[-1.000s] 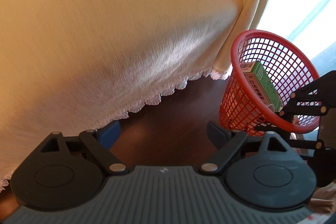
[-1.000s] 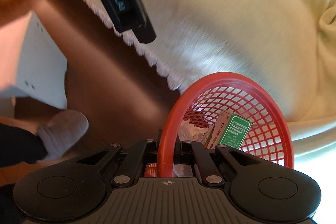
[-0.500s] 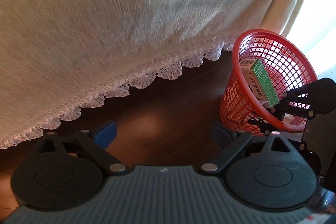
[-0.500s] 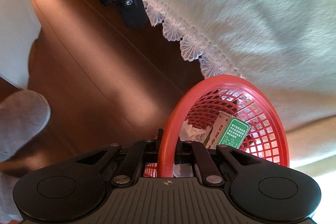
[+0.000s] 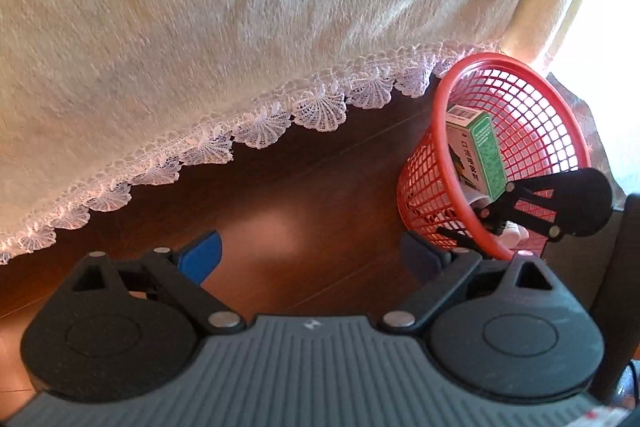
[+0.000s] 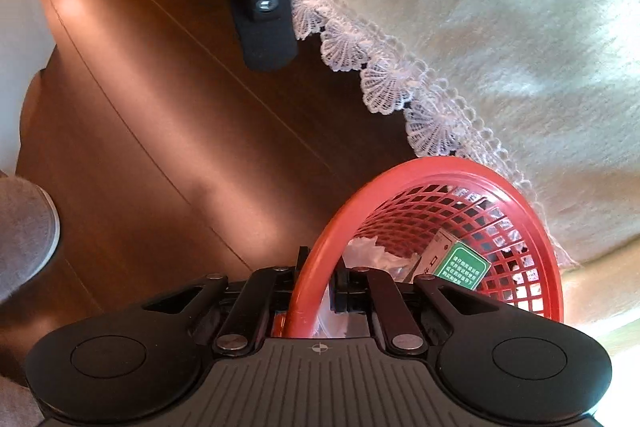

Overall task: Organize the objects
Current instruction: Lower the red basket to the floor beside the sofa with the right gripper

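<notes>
The right hand-held gripper [image 6: 316, 291] pinches the red basket [image 6: 532, 227] by its near rim, basket slung ahead of it; the left hand-held gripper [image 5: 312, 255], spread and empty, hangs to its left.

The green box [image 6: 460, 265] in the red basket [image 6: 536, 227] carries print too small to read, and its lower end is hidden behind the right tool [image 6: 318, 285]. Beside the box, crumpled white stuff [image 6: 366, 253] is partly covered by the basket's rim.
</notes>
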`<move>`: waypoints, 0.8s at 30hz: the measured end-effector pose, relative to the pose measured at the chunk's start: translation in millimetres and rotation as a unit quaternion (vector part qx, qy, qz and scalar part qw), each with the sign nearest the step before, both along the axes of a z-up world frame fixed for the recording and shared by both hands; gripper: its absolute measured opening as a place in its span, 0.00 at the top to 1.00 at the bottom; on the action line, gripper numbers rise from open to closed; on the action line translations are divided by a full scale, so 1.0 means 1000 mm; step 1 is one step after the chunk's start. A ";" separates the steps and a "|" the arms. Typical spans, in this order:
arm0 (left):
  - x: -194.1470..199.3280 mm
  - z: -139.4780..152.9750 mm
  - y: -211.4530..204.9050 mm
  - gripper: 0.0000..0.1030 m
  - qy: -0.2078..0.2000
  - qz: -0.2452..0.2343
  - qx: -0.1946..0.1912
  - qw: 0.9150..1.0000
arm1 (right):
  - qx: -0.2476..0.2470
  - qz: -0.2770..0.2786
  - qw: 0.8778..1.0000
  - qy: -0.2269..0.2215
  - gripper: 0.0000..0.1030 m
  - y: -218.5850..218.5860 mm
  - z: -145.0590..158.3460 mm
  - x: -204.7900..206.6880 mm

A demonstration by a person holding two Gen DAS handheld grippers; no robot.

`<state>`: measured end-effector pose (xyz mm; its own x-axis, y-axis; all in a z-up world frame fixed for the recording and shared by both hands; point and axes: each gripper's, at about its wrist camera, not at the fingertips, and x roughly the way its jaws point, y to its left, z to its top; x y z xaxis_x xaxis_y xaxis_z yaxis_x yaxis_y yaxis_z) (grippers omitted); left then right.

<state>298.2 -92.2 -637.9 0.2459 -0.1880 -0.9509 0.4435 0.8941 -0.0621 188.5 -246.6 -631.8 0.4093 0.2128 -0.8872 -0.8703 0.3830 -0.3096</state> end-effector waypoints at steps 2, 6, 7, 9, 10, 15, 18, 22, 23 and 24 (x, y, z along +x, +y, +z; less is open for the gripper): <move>-0.002 0.000 0.000 0.09 0.002 0.001 0.001 1.000 | 0.009 -0.011 1.000 -0.005 0.96 -0.002 -0.001 0.000; -0.004 0.000 0.002 0.09 0.007 0.008 0.001 1.000 | 0.007 -0.025 1.000 0.005 0.95 -0.001 -0.005 0.000; -0.005 0.001 0.002 0.09 0.007 0.008 0.001 1.000 | 0.009 -0.029 1.000 0.009 0.94 -0.001 -0.005 0.000; -0.005 0.003 0.003 0.09 0.006 0.007 -0.001 1.000 | 0.015 -0.038 0.999 0.007 0.68 -0.003 -0.003 0.000; -0.005 0.004 0.003 0.09 0.004 0.006 -0.002 1.000 | 0.018 -0.044 0.999 0.006 0.57 -0.004 -0.001 0.000; -0.004 0.012 0.003 0.09 -0.003 0.007 -0.007 1.000 | 0.027 -0.053 0.998 0.021 0.37 -0.007 0.009 -0.007; -0.005 0.024 0.004 0.09 -0.007 0.007 -0.009 1.000 | 0.024 -0.059 0.998 0.020 0.37 -0.008 0.022 -0.012; -0.008 0.044 0.004 0.09 -0.009 0.007 -0.011 1.000 | 0.033 -0.093 0.995 0.024 0.37 -0.015 0.052 -0.017; -0.009 0.051 0.004 0.09 -0.009 0.007 -0.012 1.000 | 0.036 -0.103 0.994 0.024 0.37 -0.016 0.063 -0.018; -0.010 0.058 0.004 0.09 -0.008 0.007 -0.012 1.000 | 0.040 -0.114 0.992 0.025 0.37 -0.018 0.073 -0.019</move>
